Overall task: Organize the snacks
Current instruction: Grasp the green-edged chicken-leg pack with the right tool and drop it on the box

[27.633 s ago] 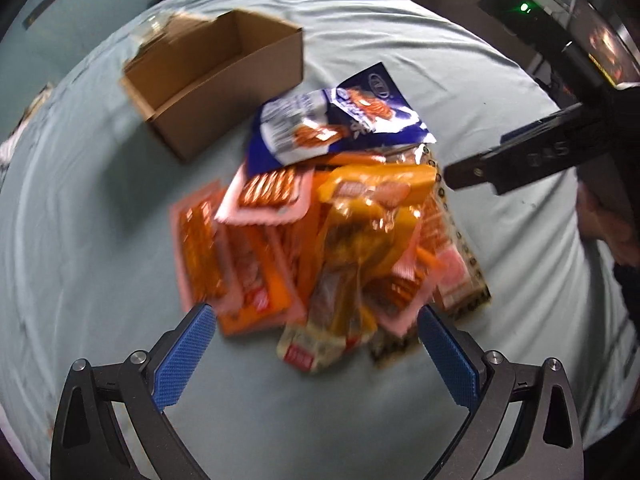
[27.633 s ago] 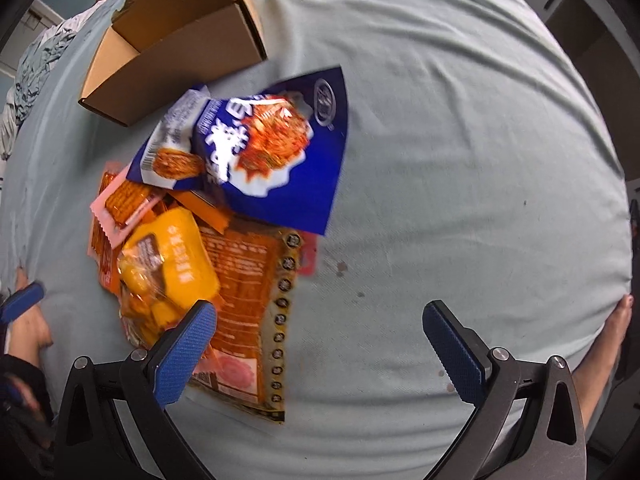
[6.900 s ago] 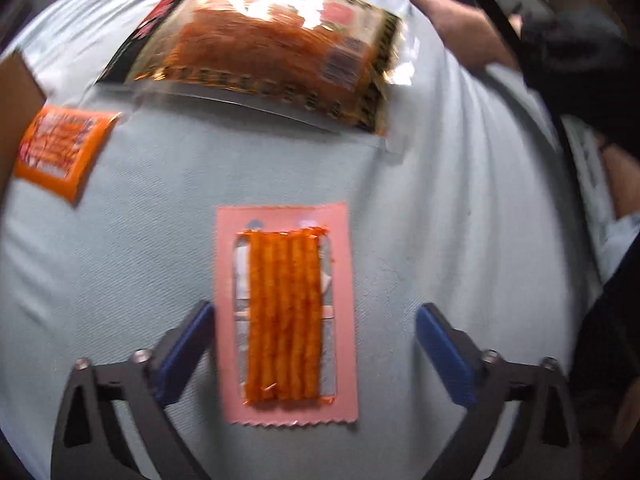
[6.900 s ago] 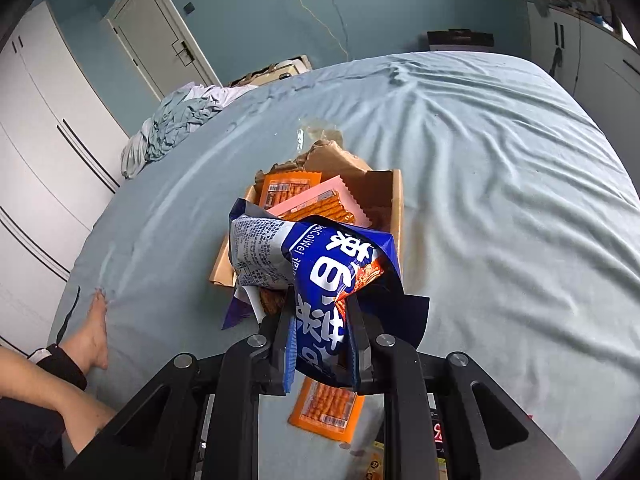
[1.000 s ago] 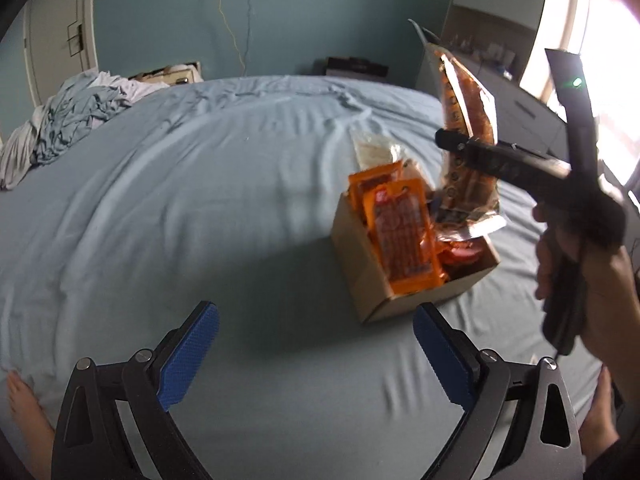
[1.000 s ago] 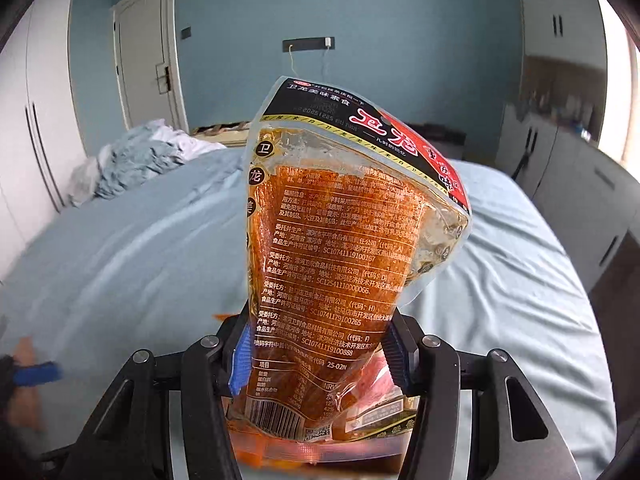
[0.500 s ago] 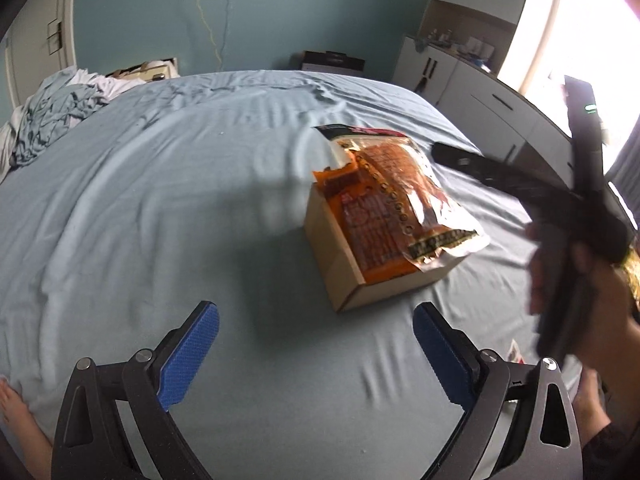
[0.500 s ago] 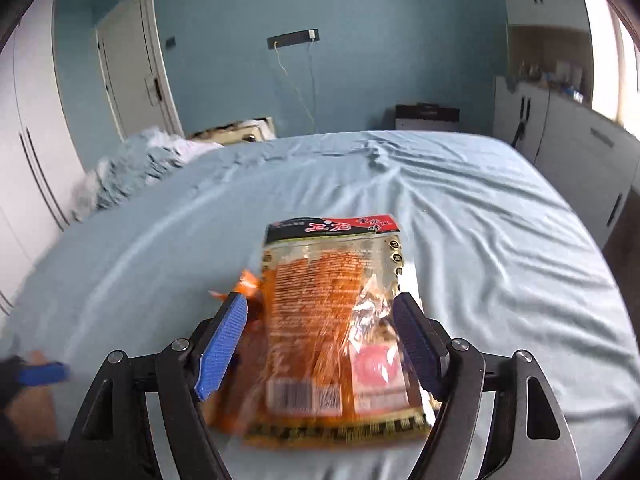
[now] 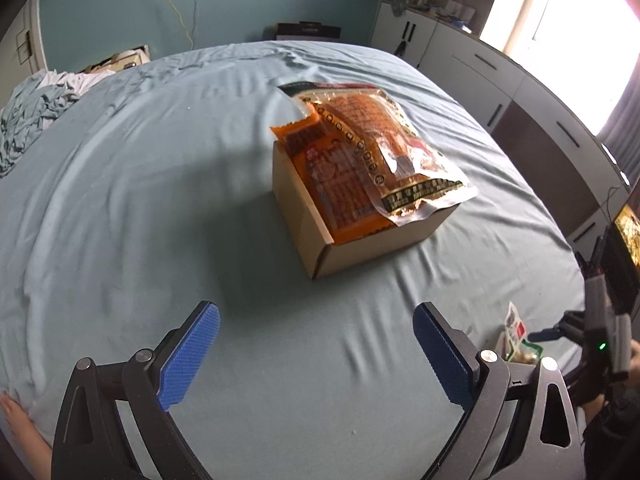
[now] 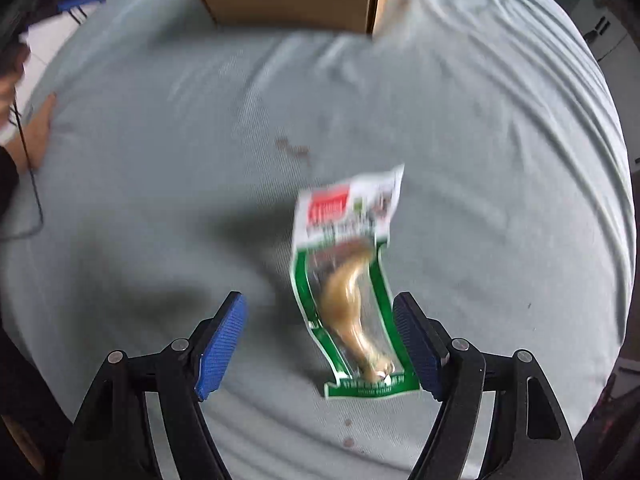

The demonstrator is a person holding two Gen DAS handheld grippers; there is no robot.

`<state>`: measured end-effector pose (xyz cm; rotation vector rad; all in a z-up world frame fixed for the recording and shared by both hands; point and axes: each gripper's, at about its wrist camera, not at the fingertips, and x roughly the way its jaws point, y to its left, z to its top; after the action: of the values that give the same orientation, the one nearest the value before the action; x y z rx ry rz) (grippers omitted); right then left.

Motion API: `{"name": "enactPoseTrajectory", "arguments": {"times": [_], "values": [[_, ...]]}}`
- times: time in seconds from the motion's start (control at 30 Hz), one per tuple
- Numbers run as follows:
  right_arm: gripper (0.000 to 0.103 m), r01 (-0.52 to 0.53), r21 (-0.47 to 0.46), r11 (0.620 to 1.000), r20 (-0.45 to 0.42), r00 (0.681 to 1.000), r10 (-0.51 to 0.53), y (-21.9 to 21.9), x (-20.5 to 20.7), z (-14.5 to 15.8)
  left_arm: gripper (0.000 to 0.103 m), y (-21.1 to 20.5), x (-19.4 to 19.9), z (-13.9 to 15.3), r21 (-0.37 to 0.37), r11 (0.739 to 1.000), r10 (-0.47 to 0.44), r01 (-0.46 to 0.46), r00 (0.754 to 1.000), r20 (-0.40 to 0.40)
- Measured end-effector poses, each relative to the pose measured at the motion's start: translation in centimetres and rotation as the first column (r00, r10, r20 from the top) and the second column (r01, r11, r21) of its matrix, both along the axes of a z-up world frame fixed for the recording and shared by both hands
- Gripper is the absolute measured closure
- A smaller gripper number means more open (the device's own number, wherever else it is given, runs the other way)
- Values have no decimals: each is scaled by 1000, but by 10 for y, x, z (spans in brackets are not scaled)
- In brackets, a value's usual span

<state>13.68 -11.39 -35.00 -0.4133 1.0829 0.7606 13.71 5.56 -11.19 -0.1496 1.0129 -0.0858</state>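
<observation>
**Desk:** What's on the bed (image 9: 168, 184)?

**Onlooker:** A cardboard box (image 9: 360, 240) stuffed with orange snack packs, the biggest bag (image 9: 384, 148) lying across its top and overhanging the rim, likely because the box is full. One snack is left out: a green-edged chicken-leg packet (image 10: 352, 280), flat on the sheet, well apart from the box.

**Desk:** And the tools?

**Onlooker:** The right hand-held gripper (image 10: 320, 340) points down at that packet, jaws wide and just opened further, the packet's lower end between the pads (not pinched; the picture is blurred). The left hand-held gripper (image 9: 316, 356) hangs wide and empty short of the box, seemingly keeping clear.

**Desk:** Progress?

**Onlooker:** Nearly done, I'd judge.
</observation>
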Motion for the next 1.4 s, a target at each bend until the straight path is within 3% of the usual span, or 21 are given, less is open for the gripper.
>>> {"name": "enactPoseTrajectory", "arguments": {"times": [0.07,0.17,0.2,0.27,0.3,0.47,0.67,0.8,0.97,1.03,1.17,1.23,1.27,1.3,1.4], "values": [[28,6,-45,999,-6,1000,-6,5,3,-12,4,-1,1,-4,-2,1000,3,-3,1000,-16],[32,68,15,998,-50,996,-67,-1,17,-14,4,-2,2,-6,9,1000,0,0,1000,-27],[46,100,31,995,-65,993,-97,-5,24,-13,4,-2,2,-6,15,1000,0,1,1000,-25],[67,144,57,988,-96,986,-138,-18,36,-10,4,-1,1,-4,23,1000,4,-3,1000,-22],[84,156,85,984,-110,983,-146,-24,41,-8,4,-1,1,-3,21,1000,4,-3,1000,-21],[91,183,182,966,-149,976,-157,-36,37,6,4,4,-3,2,16,1000,5,-5,1000,-7],[92,103,398,912,-96,993,-70,-7,40,101,4,12,-6,6,-2,1000,23,-23,1000,-4],[92,57,498,865,-9,998,-61,35,62,169,4,22,-8,8,-12,999,46,-46,999,2],[92,124,524,842,32,986,-165,91,85,197,4,31,-11,6,-17,997,69,-69,998,-14],[92,210,510,834,-5,970,-242,107,100,195,4,36,-14,8,-27,997,76,-76,997,-12],[89,361,513,779,-169,932,-321,116,128,182,4,43,-20,11,-45,996,74,-74,997,-1],[68,395,465,793,-133,916,-378,115,122,186,4,45,-23,12,-45,997,68,-68,998,-1],[41,402,443,802,-95,910,-403,122,118,198,4,46,-24,12,-44,997,65,-65,998,-3],[27,395,423,815,-44,908,-417,119,111,200,4,47,-25,12,-45,997,65,-65,998,-3],[27,380,377,845,13,910,-415,110,82,209,4,49,-30,17,-44,997,66,-67,998,-6]]}}
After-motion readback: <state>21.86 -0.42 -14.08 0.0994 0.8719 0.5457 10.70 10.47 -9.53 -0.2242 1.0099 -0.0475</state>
